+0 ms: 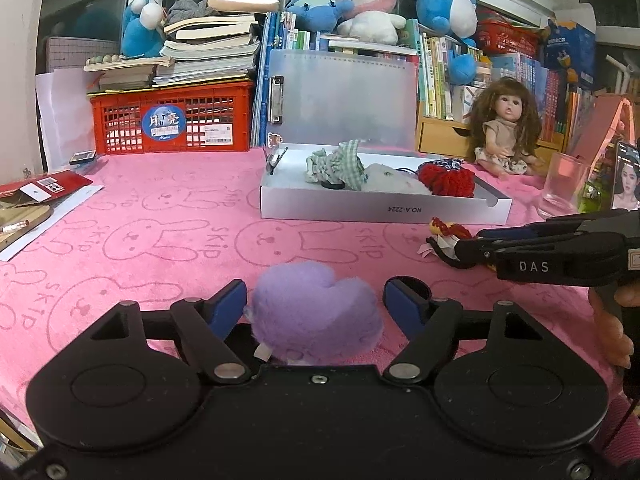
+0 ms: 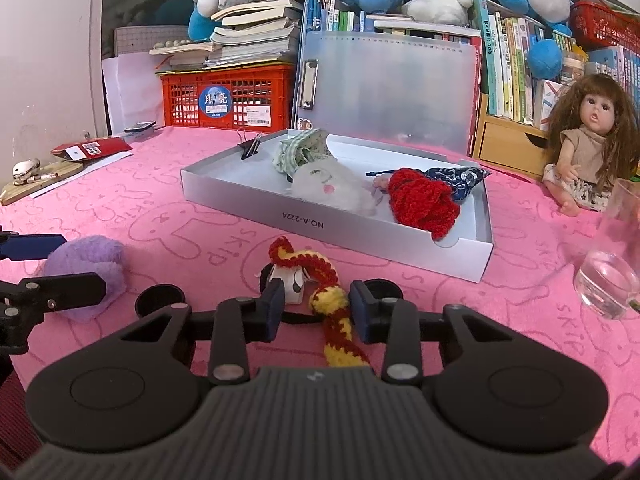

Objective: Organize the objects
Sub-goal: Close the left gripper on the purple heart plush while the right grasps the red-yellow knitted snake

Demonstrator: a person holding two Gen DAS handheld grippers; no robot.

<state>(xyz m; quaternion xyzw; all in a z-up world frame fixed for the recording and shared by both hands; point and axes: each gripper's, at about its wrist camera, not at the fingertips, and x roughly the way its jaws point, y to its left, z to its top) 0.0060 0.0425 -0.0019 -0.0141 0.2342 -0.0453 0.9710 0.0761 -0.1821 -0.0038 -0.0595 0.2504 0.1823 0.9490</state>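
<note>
A fluffy purple plush [image 1: 316, 312] lies on the pink rabbit-print cloth between the fingers of my left gripper [image 1: 316, 300]. The left pad is against it and the right pad stands a little apart, so this gripper is open. A small toy with a red-and-yellow knitted scarf [image 2: 332, 300] lies between the blue pads of my right gripper [image 2: 318, 308]. Those jaws are narrow, close on both sides, and not visibly squeezing. Straight ahead, an open white box [image 2: 320, 224] holds a green checked cloth, a white plush, a red knitted piece and a blue pouch.
A drinking glass [image 2: 612, 272] stands to the right of the box, with a long-haired doll [image 2: 588, 148] sitting behind it. A phone [image 1: 626, 176] is propped at the far right. A red crate [image 1: 172, 120], stacked books and plush toys line the back. Papers and a wooden board lie at the left.
</note>
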